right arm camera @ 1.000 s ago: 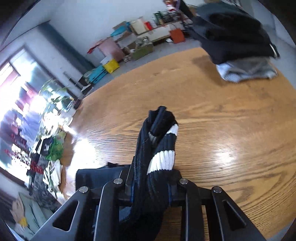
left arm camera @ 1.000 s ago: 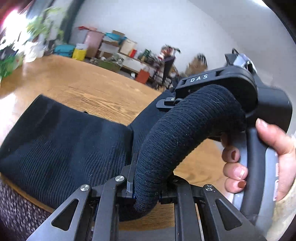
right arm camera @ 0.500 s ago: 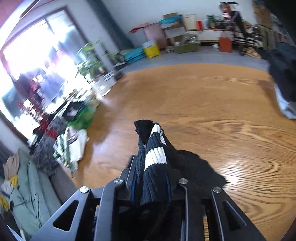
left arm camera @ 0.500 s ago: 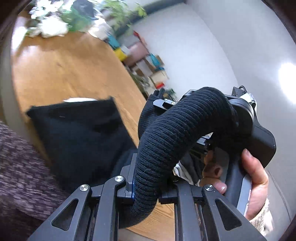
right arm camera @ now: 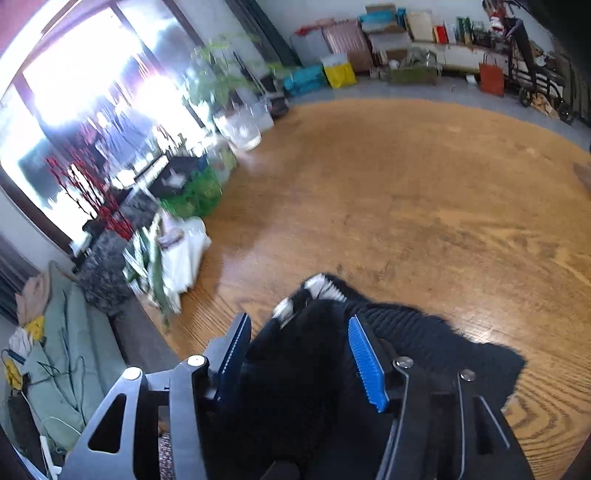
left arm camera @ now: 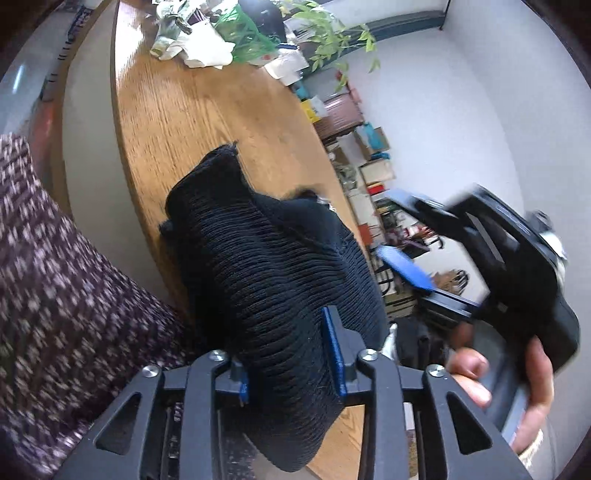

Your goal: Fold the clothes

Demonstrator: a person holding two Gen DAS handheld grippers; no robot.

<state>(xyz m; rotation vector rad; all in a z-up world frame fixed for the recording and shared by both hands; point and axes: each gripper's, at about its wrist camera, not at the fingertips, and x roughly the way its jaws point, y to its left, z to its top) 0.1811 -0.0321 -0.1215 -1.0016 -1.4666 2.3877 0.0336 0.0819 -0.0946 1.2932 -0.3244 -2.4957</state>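
Note:
A black ribbed knit garment (left arm camera: 266, 258) with white stripes (right arm camera: 325, 288) lies bunched at the near edge of the round wooden table (left arm camera: 192, 110). In the left wrist view my left gripper (left arm camera: 284, 350) stands open, its blue pads apart with a thick fold of the knit still lying between them. My right gripper (right arm camera: 297, 321) is open wide too, and black fabric (right arm camera: 424, 332) sits loosely between its fingers and spreads onto the table (right arm camera: 406, 184). The left wrist view also shows the right gripper (left arm camera: 406, 236) at the right, jaws apart, held by a hand (left arm camera: 535, 387).
A speckled dark sleeve (left arm camera: 55, 277) fills the lower left. Plants and plastic bags (left arm camera: 221, 37) crowd the table's far end, including a green bag (right arm camera: 192, 192) and a white one (right arm camera: 184, 254). Boxes and bags line the wall (right arm camera: 406, 29). A sofa (right arm camera: 55, 332) stands beside the table.
Both grippers have opened; each was shut on a bunched fold of the garment. The knit has dropped onto the table's near edge, and both cameras have swung round.

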